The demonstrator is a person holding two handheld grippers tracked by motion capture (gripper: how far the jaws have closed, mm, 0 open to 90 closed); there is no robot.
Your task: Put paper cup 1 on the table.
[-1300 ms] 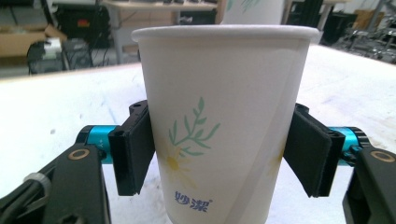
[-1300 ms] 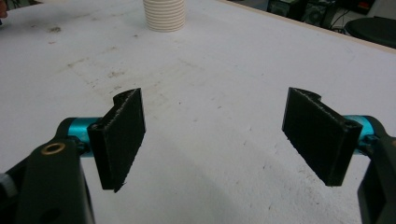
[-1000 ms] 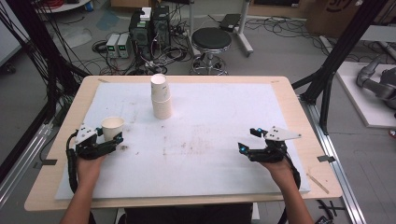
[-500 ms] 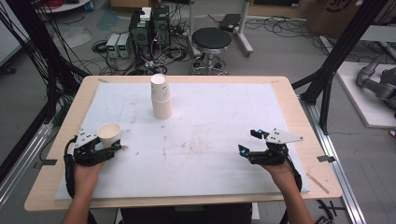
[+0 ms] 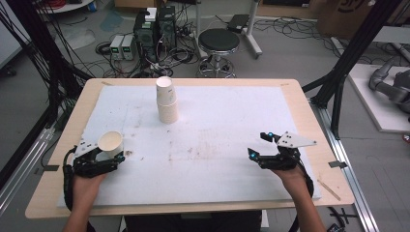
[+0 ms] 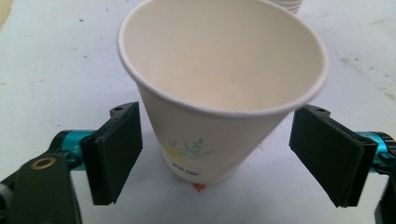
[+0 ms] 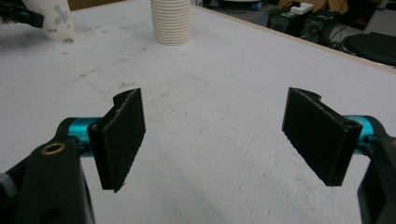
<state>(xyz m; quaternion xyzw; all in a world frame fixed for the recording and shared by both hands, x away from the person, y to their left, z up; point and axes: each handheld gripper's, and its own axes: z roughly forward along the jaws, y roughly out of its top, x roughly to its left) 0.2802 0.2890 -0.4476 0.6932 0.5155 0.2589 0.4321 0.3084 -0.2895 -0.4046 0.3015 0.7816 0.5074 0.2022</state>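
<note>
- At the near left of the table (image 5: 290, 96) I see my left gripper (image 5: 107, 157); its jaws have just been opening and now stand wide, with the paper cup (image 5: 110, 143) between them but a clear gap on each side, so nothing is gripped.
- The paper cup (image 6: 219, 88) stands upright on the white mat (image 5: 222, 121), mouth up. It is off-white with a rolled rim and tapers toward its base. A small green sprig with a yellow spot and a line of blue lettering is printed low on its wall. The inside looks empty.
- Farther off, toward the middle of the mat's far side, stands a stack of cups (image 5: 166, 100), well apart from the single cup.
- At the near right, my right gripper (image 5: 259, 146) has its jaws spread wide over bare mat, holding nothing.
</note>
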